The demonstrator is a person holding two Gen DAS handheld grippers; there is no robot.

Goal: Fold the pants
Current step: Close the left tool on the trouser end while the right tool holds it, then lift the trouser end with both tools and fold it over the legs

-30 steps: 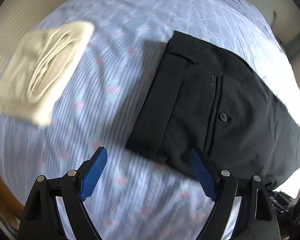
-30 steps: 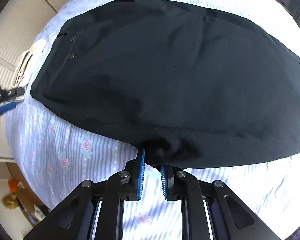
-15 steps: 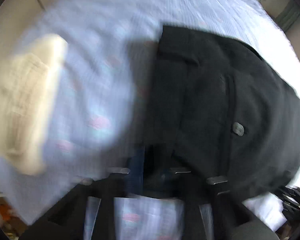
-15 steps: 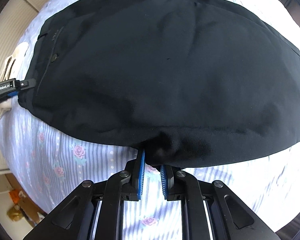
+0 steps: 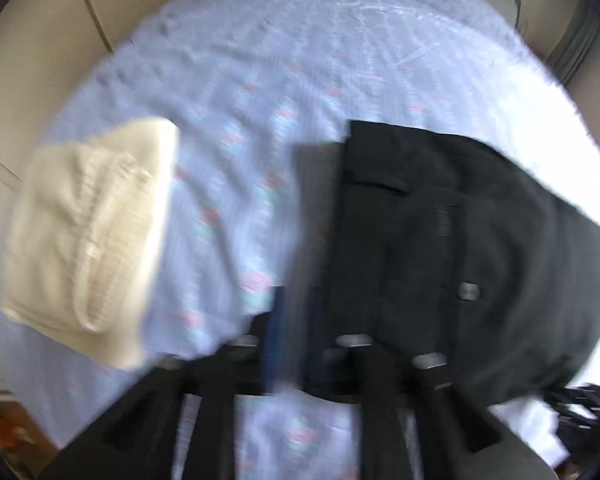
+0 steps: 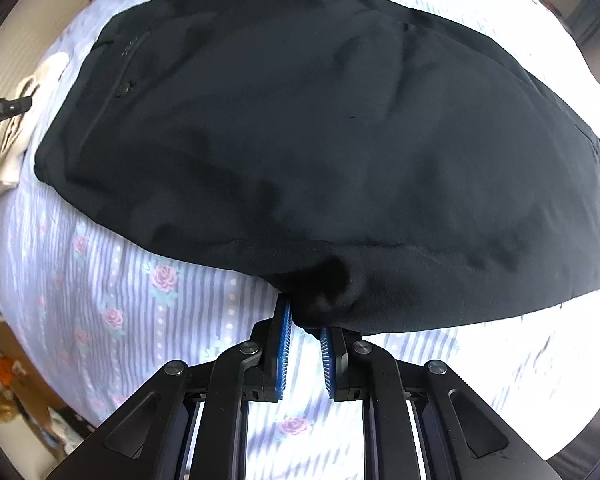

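Right fingers (image 6: pixel 290 332) pinching pants (image 6: pixel 320 140) edge

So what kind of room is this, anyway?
Most likely a bedroom. The black pants are spread over a bed with a flowery striped sheet, a folded cream sweater lies beside them, and pale cupboard doors stand behind.

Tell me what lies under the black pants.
The black pants lie on the floral striped bedsheet, which shows around them. Whatever is beneath their middle is covered and cannot be seen.
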